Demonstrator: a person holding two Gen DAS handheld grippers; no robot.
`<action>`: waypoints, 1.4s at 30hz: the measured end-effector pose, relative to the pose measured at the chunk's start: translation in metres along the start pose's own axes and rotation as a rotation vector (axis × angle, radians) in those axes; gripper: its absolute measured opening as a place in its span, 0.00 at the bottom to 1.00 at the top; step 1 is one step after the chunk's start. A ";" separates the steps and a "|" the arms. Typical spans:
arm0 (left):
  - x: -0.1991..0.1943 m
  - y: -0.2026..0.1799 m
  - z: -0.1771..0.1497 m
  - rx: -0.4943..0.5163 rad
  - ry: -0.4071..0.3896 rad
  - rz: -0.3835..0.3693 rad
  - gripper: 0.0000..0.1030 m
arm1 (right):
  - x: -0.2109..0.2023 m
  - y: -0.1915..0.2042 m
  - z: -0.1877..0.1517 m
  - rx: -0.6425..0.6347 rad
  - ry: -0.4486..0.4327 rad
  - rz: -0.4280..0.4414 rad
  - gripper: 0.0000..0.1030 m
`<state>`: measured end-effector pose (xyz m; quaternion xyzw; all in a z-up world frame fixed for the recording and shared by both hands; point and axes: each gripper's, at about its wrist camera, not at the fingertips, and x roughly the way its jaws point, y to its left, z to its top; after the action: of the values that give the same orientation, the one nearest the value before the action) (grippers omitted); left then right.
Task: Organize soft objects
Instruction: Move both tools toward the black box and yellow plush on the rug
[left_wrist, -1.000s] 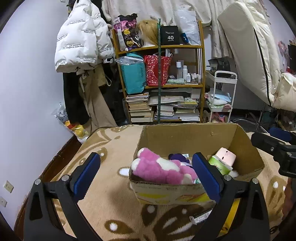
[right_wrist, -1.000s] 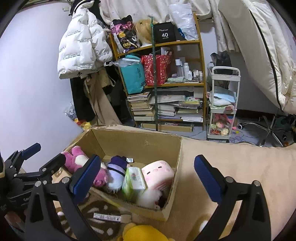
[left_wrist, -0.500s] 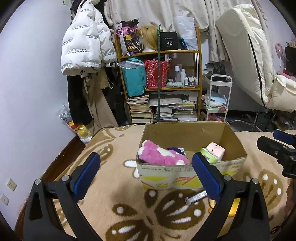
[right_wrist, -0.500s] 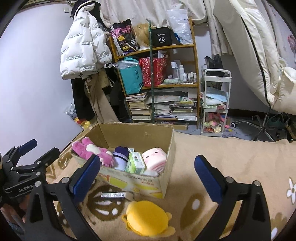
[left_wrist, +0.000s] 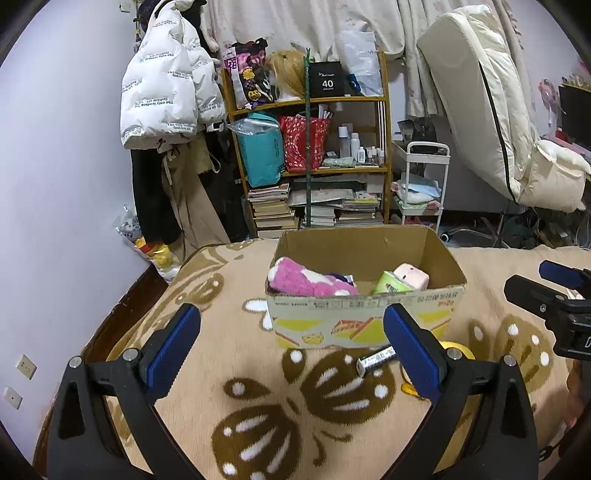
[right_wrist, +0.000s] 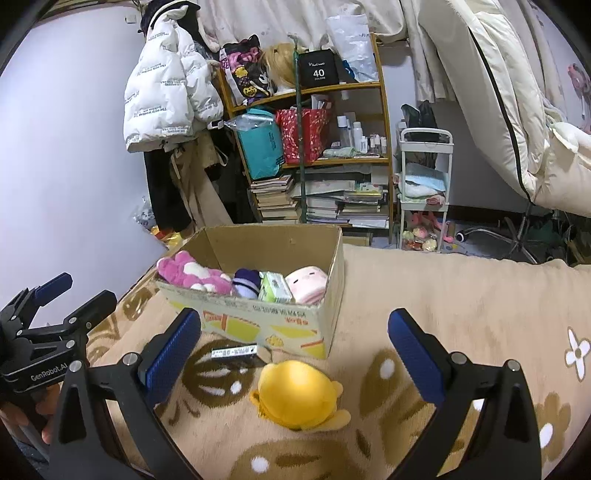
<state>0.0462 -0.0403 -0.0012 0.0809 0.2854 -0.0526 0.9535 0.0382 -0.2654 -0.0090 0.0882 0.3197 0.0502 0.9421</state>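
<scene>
Plush toys mostly in cardboard box (right_wrist: 258, 317), yellow plush (right_wrist: 295, 395) left on near blanket, both grippers apart, empty

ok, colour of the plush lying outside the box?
Yellow. The plush shows best in the right wrist view, in front of the cardboard box.

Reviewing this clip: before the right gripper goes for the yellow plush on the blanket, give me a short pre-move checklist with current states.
1. Right gripper open and empty: ok.
2. Yellow plush lies between its fingers' line, in front of the cardboard box: ok.
3. Left gripper open, off to the side: ok.
4. Small labelled tube lies apart from the plush: ok.
5. Room left in the box for the plush: cannot tell.
</scene>
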 end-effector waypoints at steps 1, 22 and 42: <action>-0.001 0.000 -0.001 -0.002 0.003 -0.001 0.96 | -0.001 0.000 -0.001 0.000 0.004 0.002 1.00; 0.043 -0.013 -0.011 -0.088 0.101 -0.025 0.96 | 0.050 0.019 -0.029 -0.115 0.165 -0.050 1.00; 0.115 -0.043 -0.016 -0.084 0.279 -0.213 0.95 | 0.102 -0.004 -0.042 -0.051 0.331 -0.091 1.00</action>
<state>0.1273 -0.0854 -0.0835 0.0168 0.4238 -0.1297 0.8963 0.0934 -0.2482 -0.1025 0.0403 0.4727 0.0293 0.8798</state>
